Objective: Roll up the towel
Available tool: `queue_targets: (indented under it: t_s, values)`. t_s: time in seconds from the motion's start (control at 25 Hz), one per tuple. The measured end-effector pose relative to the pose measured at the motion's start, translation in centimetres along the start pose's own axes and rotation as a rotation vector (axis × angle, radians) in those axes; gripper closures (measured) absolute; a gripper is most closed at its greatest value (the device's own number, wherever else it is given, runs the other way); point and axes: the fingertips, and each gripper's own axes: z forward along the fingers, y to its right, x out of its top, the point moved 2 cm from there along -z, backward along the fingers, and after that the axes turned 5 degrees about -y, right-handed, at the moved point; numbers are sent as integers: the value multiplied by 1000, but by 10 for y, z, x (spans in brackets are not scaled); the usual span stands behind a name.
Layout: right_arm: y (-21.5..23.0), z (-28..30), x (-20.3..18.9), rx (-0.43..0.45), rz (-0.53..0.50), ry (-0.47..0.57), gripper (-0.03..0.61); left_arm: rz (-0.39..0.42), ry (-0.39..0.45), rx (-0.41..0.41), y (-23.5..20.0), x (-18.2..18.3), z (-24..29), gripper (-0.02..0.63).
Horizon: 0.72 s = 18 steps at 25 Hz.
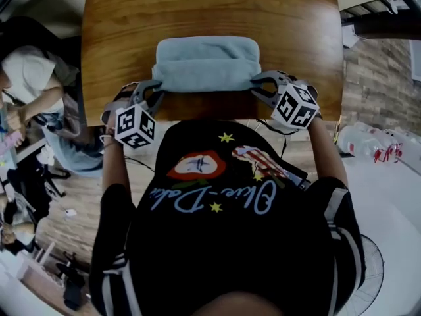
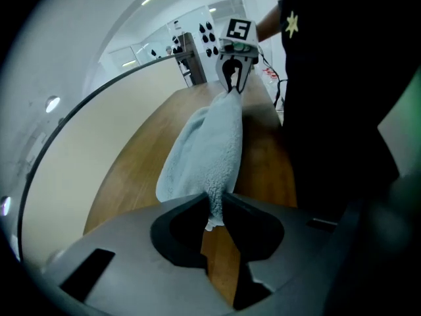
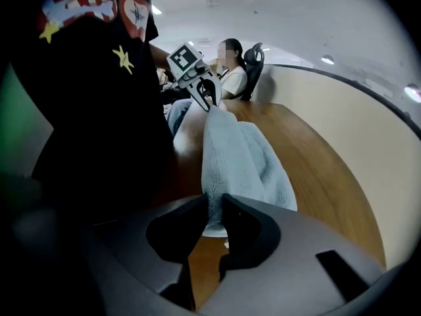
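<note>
Rolling looks all ahead: your left hand-held gripper (image 2: 215,203) and right hand-held gripper (image 3: 215,206) pinch near corners of the towel (image 1: 206,64)

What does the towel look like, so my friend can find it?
Find the brown wooden table. Near its front edge, by the person, lies the towel, wide and thick. It is the only soft, pale blue thing there, and the left gripper and right gripper pinch its two near corners.
</note>
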Motion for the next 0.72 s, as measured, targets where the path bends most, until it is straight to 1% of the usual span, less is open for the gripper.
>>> queue_targets:
  t_s: [0.08,0.16,0.24,0.32,0.44,0.52,0.64,0.72]
  values:
    - [-2,-5,1,49,22,19,518,-23,6,-69,5,1,-5,549]
    - [-3,-8,2,102,71,38,518,-84,14,-141,6,0,-10,549]
    - [0,-11,3,150,141,65,518,-152,22,-183,0,1,-13,548]
    - [8,-14,3,177,214,97,518,-193,28,-206,-7,3,-14,548]
    - [27,-17,2,193,315,152,518,-237,41,-227,-22,4,-12,545]
    - [41,-17,3,197,363,189,518,-269,54,-227,-34,4,-9,543]
    - [62,-14,4,174,400,207,518,-310,79,-200,-54,4,-5,540]
    - [73,-11,4,147,406,199,518,-320,88,-168,-66,4,-1,540]
